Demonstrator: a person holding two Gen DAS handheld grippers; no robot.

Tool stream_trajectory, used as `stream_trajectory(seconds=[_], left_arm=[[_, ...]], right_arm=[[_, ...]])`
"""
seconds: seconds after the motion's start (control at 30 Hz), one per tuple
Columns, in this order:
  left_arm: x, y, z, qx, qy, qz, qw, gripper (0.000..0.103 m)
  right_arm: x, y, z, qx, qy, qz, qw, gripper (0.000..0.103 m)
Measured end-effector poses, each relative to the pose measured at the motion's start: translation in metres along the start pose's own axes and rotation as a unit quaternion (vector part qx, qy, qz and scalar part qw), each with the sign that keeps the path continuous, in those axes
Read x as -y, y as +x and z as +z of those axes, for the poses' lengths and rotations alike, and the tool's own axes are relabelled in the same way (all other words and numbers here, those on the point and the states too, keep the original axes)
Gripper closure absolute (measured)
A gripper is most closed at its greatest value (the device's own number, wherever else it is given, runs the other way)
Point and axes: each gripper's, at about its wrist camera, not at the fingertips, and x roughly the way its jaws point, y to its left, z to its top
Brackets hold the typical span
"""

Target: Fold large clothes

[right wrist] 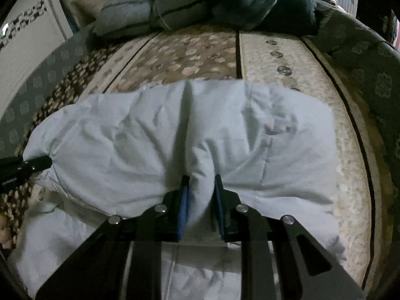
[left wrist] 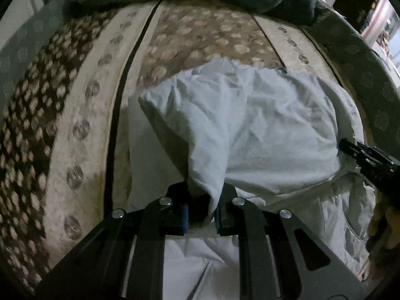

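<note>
From your left wrist camera, your left gripper (left wrist: 201, 201) is clenched on a bunched edge of the white garment (left wrist: 250, 130), which drapes over the patterned bedcover (left wrist: 82, 115), while the right gripper (left wrist: 350, 148) pokes in at the garment's right edge. From your right wrist camera, your right gripper (right wrist: 201, 192) is pinching a fold of the same white garment (right wrist: 120, 140), with dark folded bedding (right wrist: 200, 2) lying well beyond it.

Your left tongs (left wrist: 200, 215) bury their pad tips under the bunched white garment (left wrist: 250, 125), so the pinch itself is hidden. The bed cover (left wrist: 75, 100) smears with blur. Your right tongs (left wrist: 360, 155) run off the edge, perhaps gripping the garment.
</note>
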Motion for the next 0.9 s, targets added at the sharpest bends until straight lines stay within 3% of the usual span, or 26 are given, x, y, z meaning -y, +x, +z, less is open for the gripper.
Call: stream_trajectory(seconds=[0.13, 0.33, 0.37, 0.43, 0.47, 0.5, 0.67, 0.83, 0.9], left_arm=[[0.008, 0.014, -0.009, -0.002, 0.015, 0.016, 0.9998, 0.087], [0.007, -0.008, 0.001, 0.003, 0.001, 0.025, 0.9997, 0.079], [0.006, -0.015, 0.002, 0.008, 0.001, 0.031, 0.9995, 0.075], [0.011, -0.033, 0.003, 0.031, 0.006, 0.034, 0.9989, 0.055], [0.013, -0.040, 0.004, 0.042, 0.008, 0.040, 0.9983, 0.038], [0.018, -0.046, 0.007, 0.055, 0.007, 0.047, 0.9974, 0.031], [0.040, -0.045, 0.012, 0.055, 0.017, 0.032, 0.9978, 0.028], [0.061, -0.017, 0.014, 0.027, 0.009, 0.010, 0.9995, 0.025], [0.062, -0.005, 0.014, 0.019, 0.002, 0.019, 0.9996, 0.025]], right_arm=[[0.009, 0.010, -0.002, -0.019, 0.021, 0.012, 1.000, 0.081], [0.030, -0.017, -0.001, 0.011, 0.041, 0.040, 0.998, 0.075], [0.036, -0.022, 0.000, 0.017, 0.050, 0.048, 0.997, 0.073], [0.050, -0.033, 0.001, 0.032, 0.064, 0.050, 0.996, 0.063], [0.054, -0.035, 0.001, 0.037, 0.067, 0.044, 0.996, 0.059], [0.058, -0.037, 0.001, 0.043, 0.070, 0.041, 0.996, 0.058], [0.078, -0.044, -0.002, 0.070, 0.114, 0.048, 0.990, 0.058], [0.086, -0.034, -0.003, 0.083, 0.109, 0.011, 0.990, 0.057], [0.087, -0.026, -0.003, 0.077, 0.116, 0.012, 0.990, 0.057]])
